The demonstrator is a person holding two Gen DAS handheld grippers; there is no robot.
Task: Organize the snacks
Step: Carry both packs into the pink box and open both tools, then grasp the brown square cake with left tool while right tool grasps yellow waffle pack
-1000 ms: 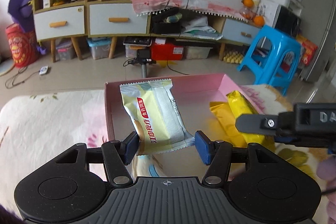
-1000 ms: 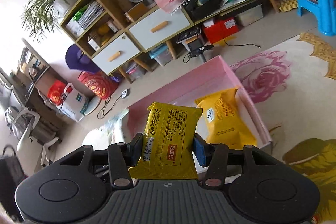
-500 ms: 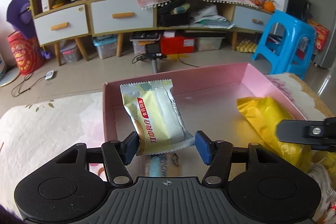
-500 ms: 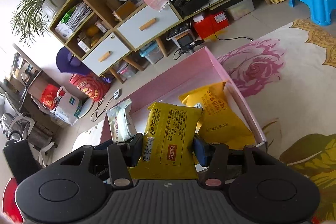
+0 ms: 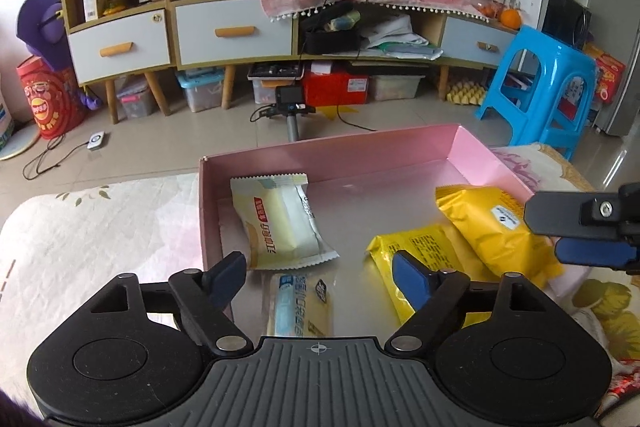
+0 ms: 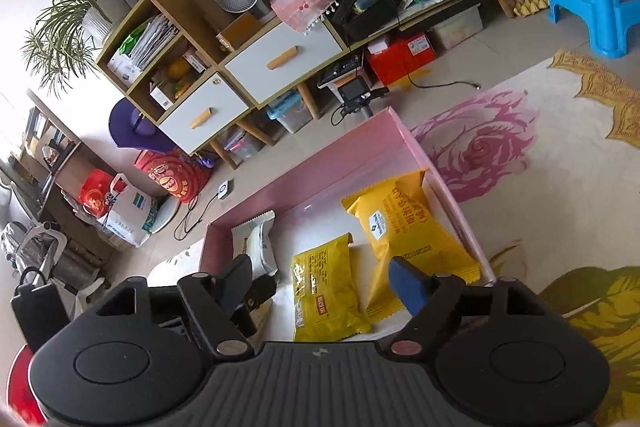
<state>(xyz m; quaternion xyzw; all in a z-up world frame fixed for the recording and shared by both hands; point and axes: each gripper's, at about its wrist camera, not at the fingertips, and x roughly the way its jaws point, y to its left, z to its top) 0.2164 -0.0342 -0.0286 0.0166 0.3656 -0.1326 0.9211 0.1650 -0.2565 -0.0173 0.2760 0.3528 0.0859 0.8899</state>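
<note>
We hold our left gripper (image 5: 318, 273) spread wide and empty above the shallow pink cardboard tray (image 5: 400, 147), where the pale yellow-and-white snack packet (image 5: 280, 227) lies flat. Our right gripper (image 6: 320, 285) is likewise spread, empty, over the flat yellow snack packet (image 6: 324, 295) beside the puffy yellow snack bag (image 6: 404, 227).
</note>
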